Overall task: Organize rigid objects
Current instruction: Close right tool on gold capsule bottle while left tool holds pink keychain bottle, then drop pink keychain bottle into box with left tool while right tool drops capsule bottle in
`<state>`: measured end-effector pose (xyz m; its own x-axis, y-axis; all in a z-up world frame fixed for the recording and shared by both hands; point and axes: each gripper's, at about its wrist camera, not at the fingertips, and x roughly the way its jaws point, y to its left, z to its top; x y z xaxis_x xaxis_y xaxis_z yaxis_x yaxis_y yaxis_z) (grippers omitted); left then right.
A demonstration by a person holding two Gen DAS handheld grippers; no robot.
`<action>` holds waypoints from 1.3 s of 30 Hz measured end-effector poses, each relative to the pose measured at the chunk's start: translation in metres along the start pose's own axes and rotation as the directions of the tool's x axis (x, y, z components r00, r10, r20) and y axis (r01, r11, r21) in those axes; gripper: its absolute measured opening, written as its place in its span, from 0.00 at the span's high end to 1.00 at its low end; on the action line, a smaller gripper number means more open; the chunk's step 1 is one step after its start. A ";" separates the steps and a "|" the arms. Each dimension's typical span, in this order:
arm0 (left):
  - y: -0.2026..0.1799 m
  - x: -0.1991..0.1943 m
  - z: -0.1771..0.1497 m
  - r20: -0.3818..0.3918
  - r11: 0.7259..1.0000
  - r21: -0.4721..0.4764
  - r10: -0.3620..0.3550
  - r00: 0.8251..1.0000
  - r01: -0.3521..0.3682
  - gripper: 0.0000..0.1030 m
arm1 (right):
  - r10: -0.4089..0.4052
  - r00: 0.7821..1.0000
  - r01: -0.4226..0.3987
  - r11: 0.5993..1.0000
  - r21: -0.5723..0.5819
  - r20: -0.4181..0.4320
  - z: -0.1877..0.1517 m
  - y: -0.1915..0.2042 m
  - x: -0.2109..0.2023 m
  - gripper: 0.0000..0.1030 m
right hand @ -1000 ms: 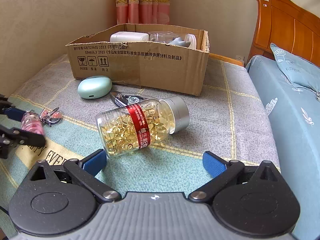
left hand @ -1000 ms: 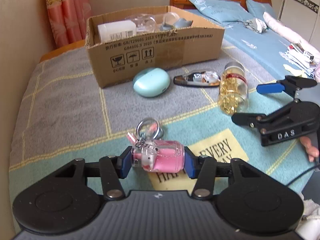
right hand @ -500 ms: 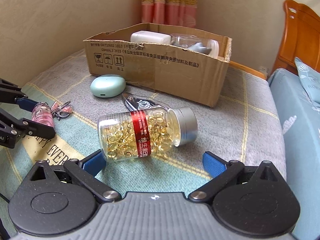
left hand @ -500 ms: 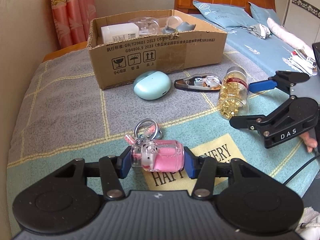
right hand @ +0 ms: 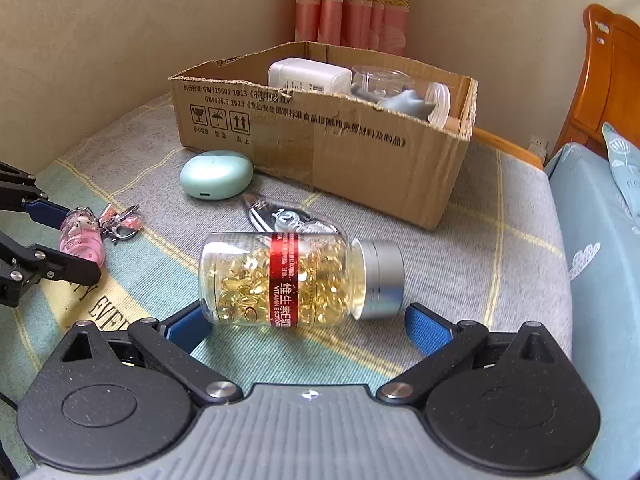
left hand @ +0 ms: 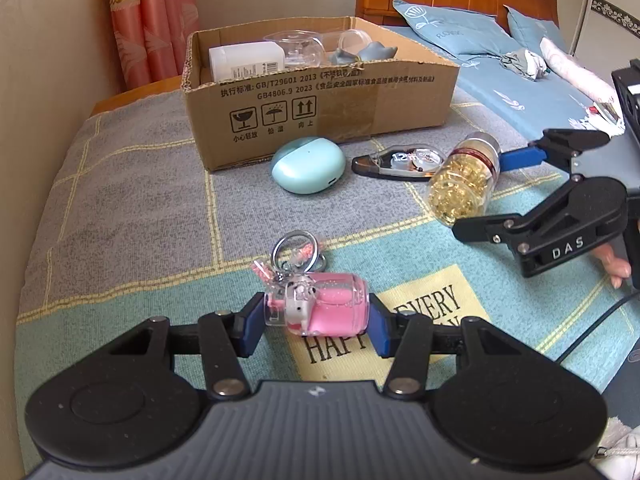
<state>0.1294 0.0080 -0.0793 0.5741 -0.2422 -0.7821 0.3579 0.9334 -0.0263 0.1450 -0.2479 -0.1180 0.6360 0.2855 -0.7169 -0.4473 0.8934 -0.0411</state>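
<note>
My left gripper (left hand: pixel 316 322) is shut on a pink keychain bottle (left hand: pixel 320 308), its ring and charms trailing on the blanket; it also shows in the right wrist view (right hand: pixel 82 232). My right gripper (right hand: pixel 306 326) is open, its fingers on either side of a clear capsule bottle (right hand: pixel 288 280) with a red band and silver cap, lying on its side. The capsule bottle (left hand: pixel 464 184) and right gripper (left hand: pixel 504 196) show in the left wrist view. A cardboard box (left hand: pixel 320 116) holding several items stands behind.
A mint earbud case (left hand: pixel 308 164) and a clear correction-tape dispenser (left hand: pixel 400 160) lie in front of the box (right hand: pixel 360 160). A wall runs along the left. A blue bed with pillows (left hand: pixel 460 40) and a wooden headboard is to the right.
The right gripper has moved in around the capsule bottle, which now lies between its open fingers. The left gripper still holds the keychain bottle, with the box a little nearer.
</note>
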 end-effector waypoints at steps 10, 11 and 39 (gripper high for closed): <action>-0.001 -0.003 0.000 0.004 1.000 -0.004 0.008 1.000 -0.008 0.51 | 0.011 1.000 -0.011 1.000 -0.007 -0.001 0.018 0.000 0.002 0.00; -0.001 -0.003 0.000 0.007 1.000 -0.002 0.009 1.000 -0.009 0.51 | 0.014 1.000 -0.014 1.000 -0.004 -0.002 0.019 0.001 0.002 0.00; 0.001 -0.029 0.024 -0.021 0.995 0.101 0.017 1.000 -0.014 0.52 | -0.015 0.999 0.012 0.997 -0.078 -0.036 0.035 0.005 -0.034 0.07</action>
<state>0.1312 0.0094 -0.0417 0.5644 -0.2211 -0.7953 0.4222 0.9053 0.0479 0.1433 -0.2408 -0.0692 0.6198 0.2594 -0.7406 -0.4869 0.8673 -0.1037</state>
